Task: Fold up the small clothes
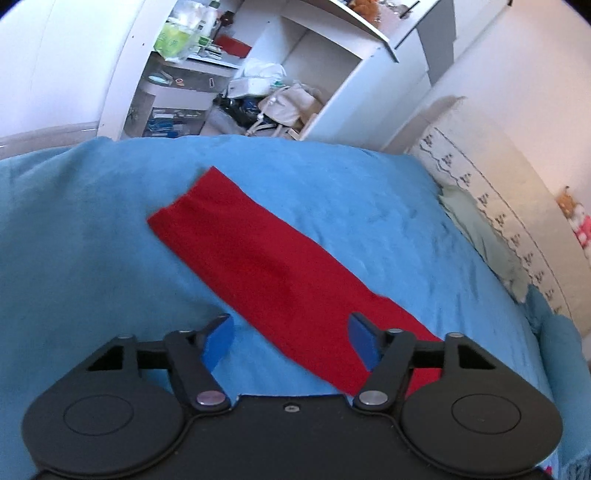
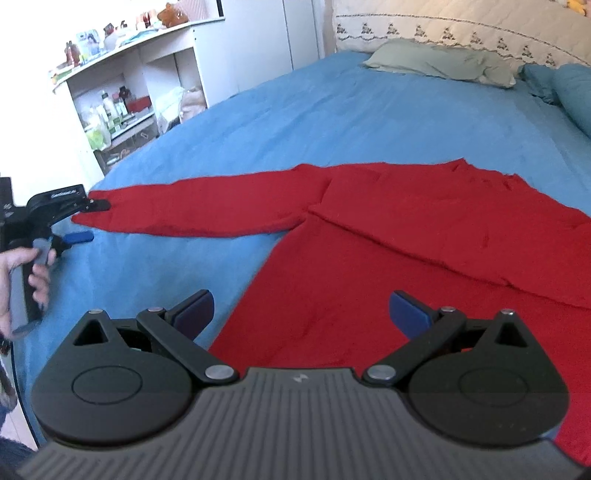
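A red long-sleeved sweater (image 2: 388, 254) lies flat on the blue bedspread (image 2: 295, 118). Its left sleeve (image 2: 207, 206) stretches out to the left; the same sleeve (image 1: 258, 258) runs diagonally through the left wrist view. My left gripper (image 1: 291, 341) is open and empty, hovering over the sleeve, and it shows at the left edge of the right wrist view (image 2: 86, 221), by the cuff. My right gripper (image 2: 301, 314) is open and empty above the sweater's lower body, near its left hem edge.
White shelves (image 2: 122, 85) full of clutter stand past the bed's left side. A pale green pillow (image 2: 439, 62) and blue pillows (image 2: 569, 88) lie at the headboard (image 2: 461, 29). Bags are piled (image 1: 280, 107) on the floor by the shelves.
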{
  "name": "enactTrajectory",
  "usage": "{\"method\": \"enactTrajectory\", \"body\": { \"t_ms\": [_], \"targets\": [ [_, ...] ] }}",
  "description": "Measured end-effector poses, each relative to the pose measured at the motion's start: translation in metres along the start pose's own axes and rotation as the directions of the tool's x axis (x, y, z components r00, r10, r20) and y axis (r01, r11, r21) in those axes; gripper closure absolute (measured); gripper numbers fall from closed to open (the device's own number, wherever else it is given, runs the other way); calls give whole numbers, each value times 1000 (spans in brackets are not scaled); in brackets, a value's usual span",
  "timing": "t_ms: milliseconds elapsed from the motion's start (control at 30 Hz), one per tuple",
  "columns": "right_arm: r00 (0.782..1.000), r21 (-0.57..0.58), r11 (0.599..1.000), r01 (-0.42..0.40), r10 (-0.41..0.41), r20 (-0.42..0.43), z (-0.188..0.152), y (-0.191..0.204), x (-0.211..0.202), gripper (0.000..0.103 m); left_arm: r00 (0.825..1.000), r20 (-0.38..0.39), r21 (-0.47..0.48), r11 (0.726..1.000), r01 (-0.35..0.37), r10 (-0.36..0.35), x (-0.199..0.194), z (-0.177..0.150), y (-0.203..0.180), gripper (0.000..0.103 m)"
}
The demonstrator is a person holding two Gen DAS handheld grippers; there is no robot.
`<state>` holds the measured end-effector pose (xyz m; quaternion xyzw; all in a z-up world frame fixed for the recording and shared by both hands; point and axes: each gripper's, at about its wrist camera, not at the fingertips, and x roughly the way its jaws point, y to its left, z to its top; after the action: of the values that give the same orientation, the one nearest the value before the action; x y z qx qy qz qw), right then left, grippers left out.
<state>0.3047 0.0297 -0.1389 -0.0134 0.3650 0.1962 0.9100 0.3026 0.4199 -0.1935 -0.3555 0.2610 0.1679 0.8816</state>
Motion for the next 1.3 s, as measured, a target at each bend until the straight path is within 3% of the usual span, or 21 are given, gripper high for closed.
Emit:
{"method": "enactTrajectory", "body": {
  "t_ms": [100, 167, 233, 267, 433, 567, 733, 833, 967, 1100, 1200, 1300],
  "targets": [
    [1000, -1, 1000, 6, -6, -13, -1, -3, 10, 0, 999, 29, 3, 1000, -18, 18, 9, 8, 2, 48],
    [1000, 4, 1000, 10, -10, -25, 0, -7, 17, 0, 998, 42, 1, 999, -42, 42, 13, 12, 3, 62],
    [999, 4, 1000, 22, -22, -26, -1, -8, 21, 0, 996, 45, -1, 997, -74, 74, 17, 15, 4, 93],
    [999, 5, 1000, 26, -26, -26, -1, -11, 22, 0, 996, 42, -5, 996, -84, 84, 18, 16, 5, 96],
    [999, 29, 999, 39, -39, -14, -5, -24, 18, 0, 994, 64, 13, 996, -86, 85, 11, 20, -7, 96],
    [999, 77, 996, 47, -48, 4, -8, -45, 6, 0, 994, 101, 84, 995, -61, 53, -3, 27, -48, 97],
    [999, 164, 986, 33, -39, 33, -10, -82, -20, 0, 991, 126, 207, 978, 27, -54, -18, 28, -136, 98],
    [996, 180, 982, 54, -67, 64, -12, -110, -42, 0, 981, 115, 288, 950, 118, -157, -24, 15, -213, 98],
    [986, 205, 973, 103, -127, 104, -18, -154, -75, 0, 958, 44, 387, 889, 246, -284, -21, -26, -315, 98],
    [975, 256, 955, 149, -186, 125, -28, -199, -106, 0, 926, -60, 477, 804, 355, -373, -11, -99, -403, 98],
    [967, 302, 937, 177, -223, 124, -40, -230, -122, 0, 906, -196, 508, 751, 421, -375, 11, -174, -442, 98],
    [962, 343, 916, 206, -255, 102, -56, -254, -133, 0, 899, -322, 544, 719, 433, -298, 39, -244, -454, 98]
  ]
}}
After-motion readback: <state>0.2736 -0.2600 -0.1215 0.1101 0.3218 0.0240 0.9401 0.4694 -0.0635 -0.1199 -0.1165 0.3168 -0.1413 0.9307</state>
